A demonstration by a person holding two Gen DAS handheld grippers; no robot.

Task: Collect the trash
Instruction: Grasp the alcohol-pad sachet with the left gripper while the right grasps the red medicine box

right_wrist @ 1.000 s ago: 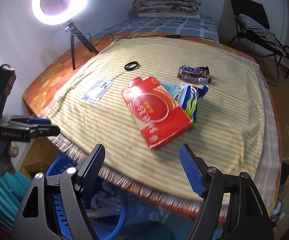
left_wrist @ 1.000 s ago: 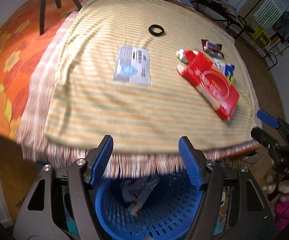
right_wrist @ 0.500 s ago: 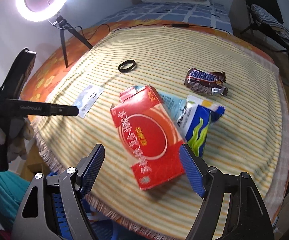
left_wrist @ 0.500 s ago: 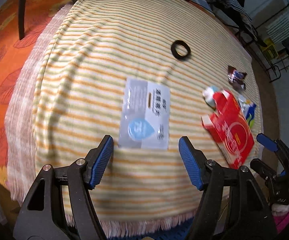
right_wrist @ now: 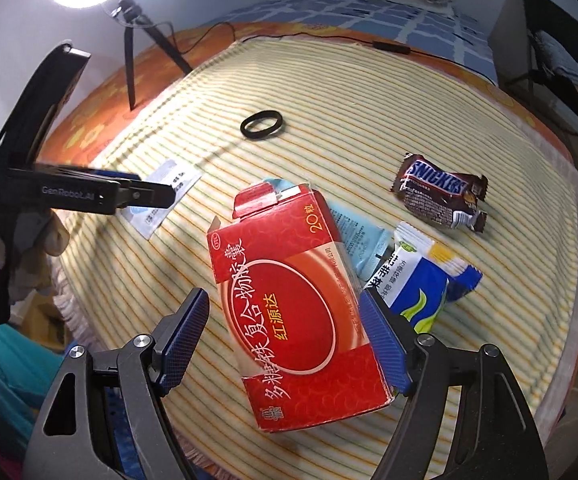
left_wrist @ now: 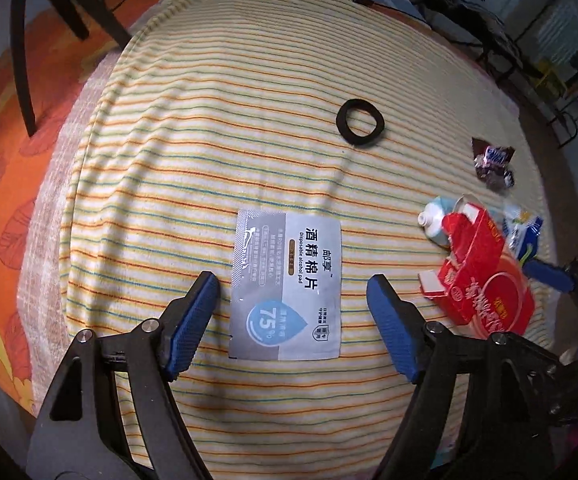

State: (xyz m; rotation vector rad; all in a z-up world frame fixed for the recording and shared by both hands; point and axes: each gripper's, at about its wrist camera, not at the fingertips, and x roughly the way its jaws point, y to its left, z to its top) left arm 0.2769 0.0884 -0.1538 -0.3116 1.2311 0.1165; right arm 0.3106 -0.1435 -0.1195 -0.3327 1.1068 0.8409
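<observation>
A grey alcohol pad sachet [left_wrist: 287, 286] lies flat on the striped cloth [left_wrist: 249, 120]. My left gripper [left_wrist: 293, 284] is open, its blue fingers either side of the sachet's near half. A red medicine box [right_wrist: 293, 304] lies near the front edge; my right gripper [right_wrist: 285, 300] is open and straddles it. Beside the box lie a blue-white wrapper [right_wrist: 421, 280], a light blue tube [right_wrist: 359, 236] and a Snickers wrapper [right_wrist: 439, 192]. A black ring [right_wrist: 261, 125] lies farther back. The left gripper [right_wrist: 145, 196] shows over the sachet [right_wrist: 165, 196].
A ring light on a tripod [right_wrist: 129, 40] stands at the back left on the orange flowered cover [left_wrist: 5, 160]. A black cable [right_wrist: 329, 38] runs along the far edge. A chair [right_wrist: 561, 52] stands at the right. A blue basket's rim [right_wrist: 113, 420] shows below the front edge.
Both grippers moved forward and down over the cloth. The left one went from above the basket to the sachet. The right one closed in on the red box. Both stayed open.
</observation>
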